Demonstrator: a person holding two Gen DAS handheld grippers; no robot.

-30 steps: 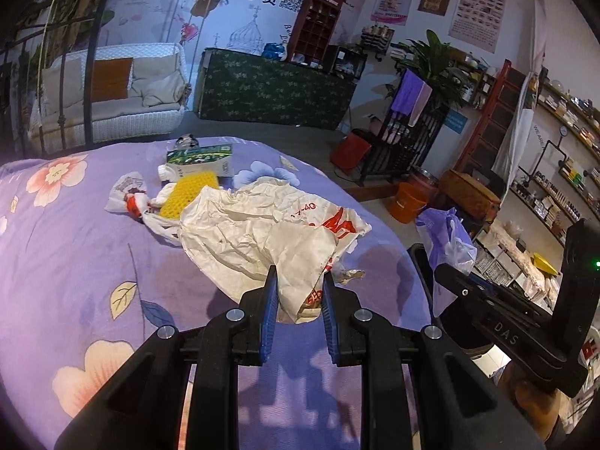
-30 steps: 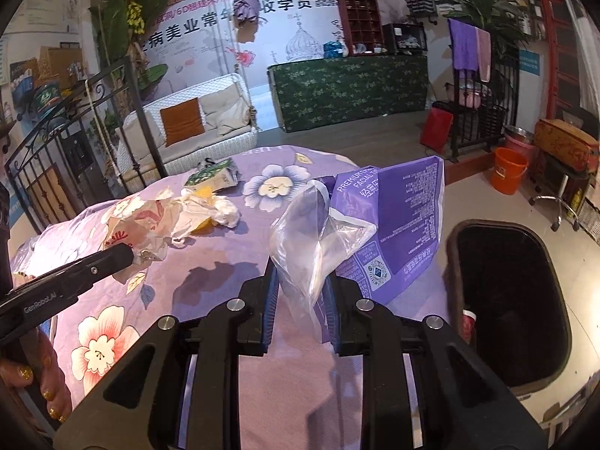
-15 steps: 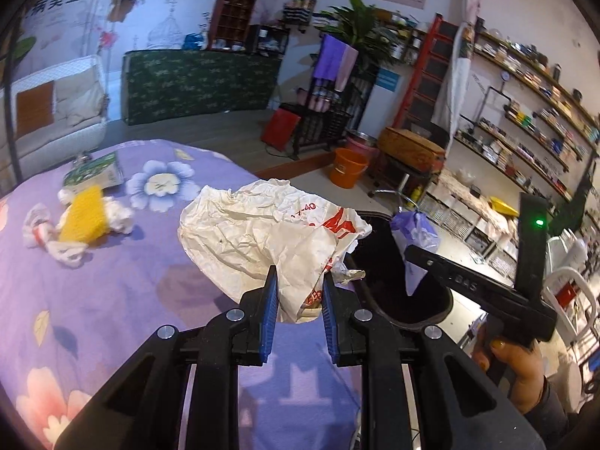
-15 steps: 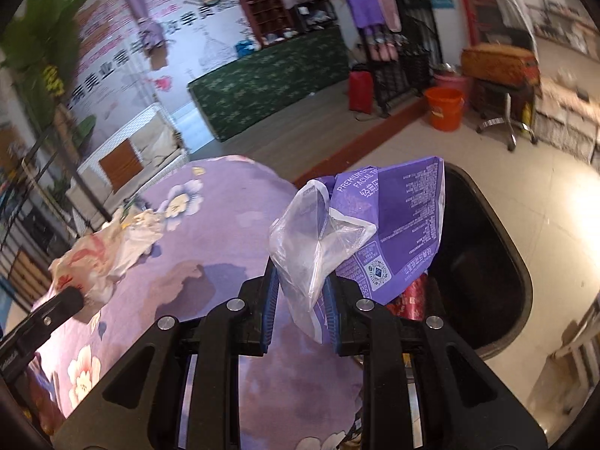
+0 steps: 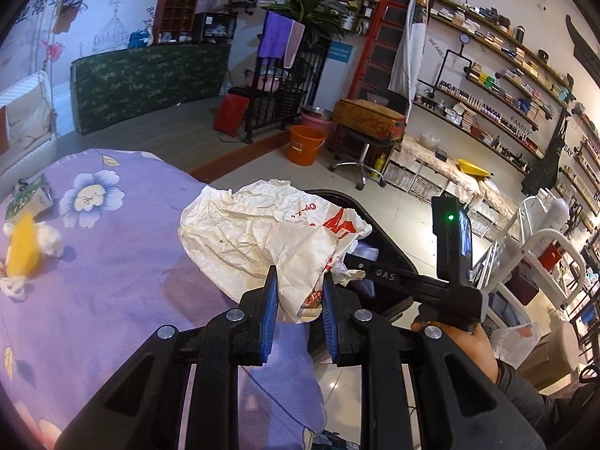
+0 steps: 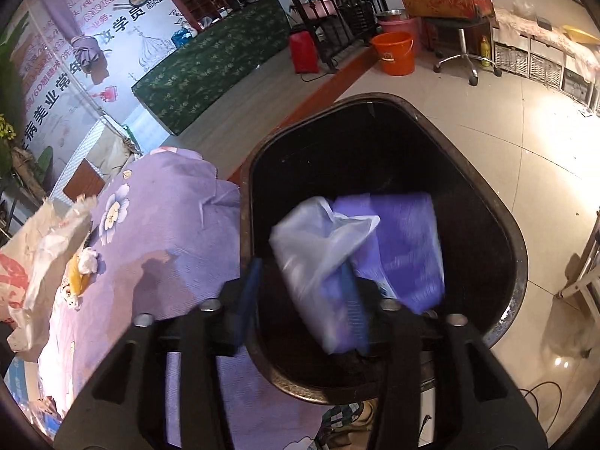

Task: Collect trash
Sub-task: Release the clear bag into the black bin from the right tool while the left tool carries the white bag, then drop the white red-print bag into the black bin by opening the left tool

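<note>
My left gripper [image 5: 299, 302] is shut on a crumpled white plastic bag with red print [image 5: 262, 236] and holds it in the air at the table's right edge, beside the black trash bin [image 5: 390, 258]. The bag also shows at the left of the right wrist view [image 6: 33, 262]. My right gripper [image 6: 302, 300] is open above the black bin [image 6: 375, 142]. The purple packet with clear plastic [image 6: 360, 258] is blurred and sits loose between the spread fingers, over the bin's inside. The right gripper's body [image 5: 431, 285] shows in the left wrist view.
The table has a purple flowered cloth [image 5: 93, 262]. A yellow sponge with white tissue [image 5: 22, 251] and a green carton [image 5: 26, 197] lie at its left. An orange bucket [image 5: 305, 144], a stool and shelves stand on the floor beyond the bin.
Both grippers swung right toward the bin. My right gripper moved over the bin and opened, letting go of the purple packet. My left gripper still holds the white bag.
</note>
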